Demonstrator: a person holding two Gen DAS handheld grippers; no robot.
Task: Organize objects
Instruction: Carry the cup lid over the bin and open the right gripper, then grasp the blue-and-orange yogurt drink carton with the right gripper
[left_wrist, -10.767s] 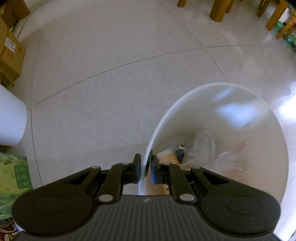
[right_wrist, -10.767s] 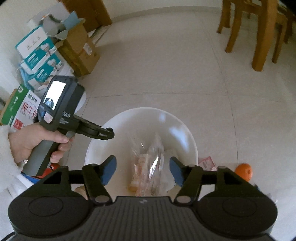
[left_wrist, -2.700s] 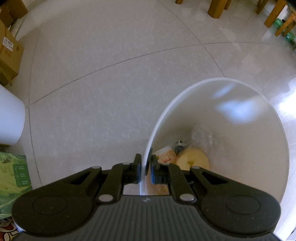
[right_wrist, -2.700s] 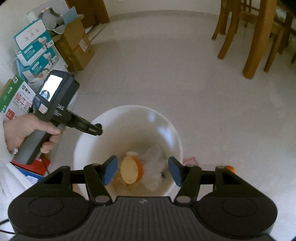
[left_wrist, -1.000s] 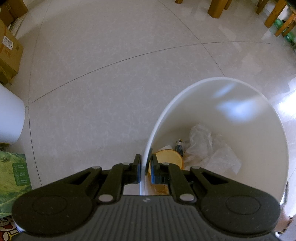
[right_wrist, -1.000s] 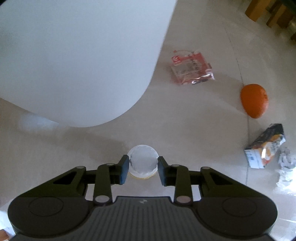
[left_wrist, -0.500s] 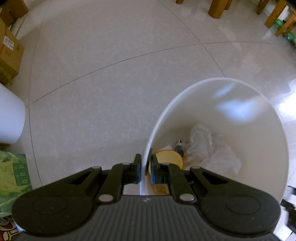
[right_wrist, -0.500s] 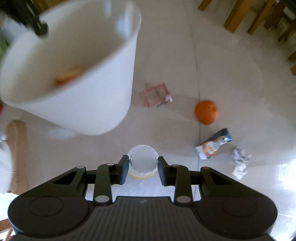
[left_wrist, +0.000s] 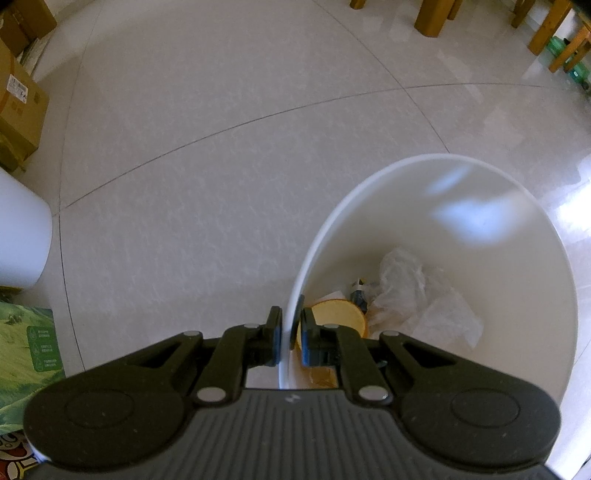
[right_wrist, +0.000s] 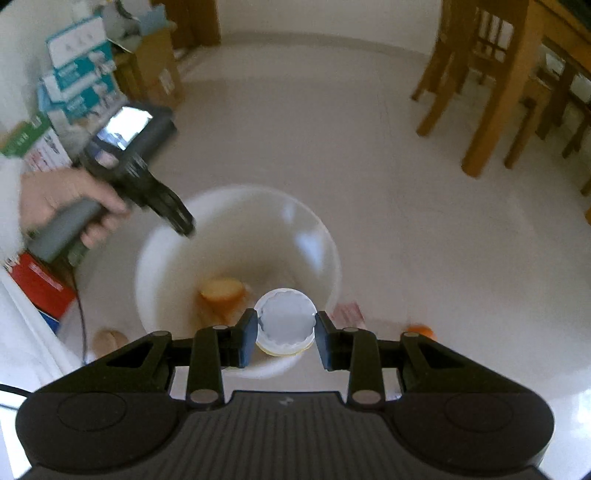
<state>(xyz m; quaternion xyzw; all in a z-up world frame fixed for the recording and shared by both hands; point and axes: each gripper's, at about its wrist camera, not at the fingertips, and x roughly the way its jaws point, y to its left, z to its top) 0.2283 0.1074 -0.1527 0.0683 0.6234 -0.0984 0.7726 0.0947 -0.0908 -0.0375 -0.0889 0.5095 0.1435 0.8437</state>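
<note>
Right wrist view first: the right gripper has its jaws set narrow on a small cup with a crinkled foil lid, pads pressing it from both sides, and that cup hangs over the near rim of the white bucket. Down inside the bucket, at about ten o'clock from the cup, sits a yellow-orange round tub, a bit smeared by blur. At nine o'clock from the bucket a hand grips the left gripper, whose jaws meet the bucket's far-left rim. On the floor, an orange lies at three o'clock from the cup, a small red-and-white packet just beside the bucket wall between them. Wooden chair legs stand at one o'clock, boxes stacked at eleven.

Left wrist view now: the left gripper has its jaws nearly together, pinching the thin bucket wall, one pad outside, one inside. In the bucket's bottom lie the yellow tub, crumpled clear plastic wrap at two o'clock from it, and a small dark item between them, too small to make out. A second white bin stands at nine o'clock, a green printed box below it.
</note>
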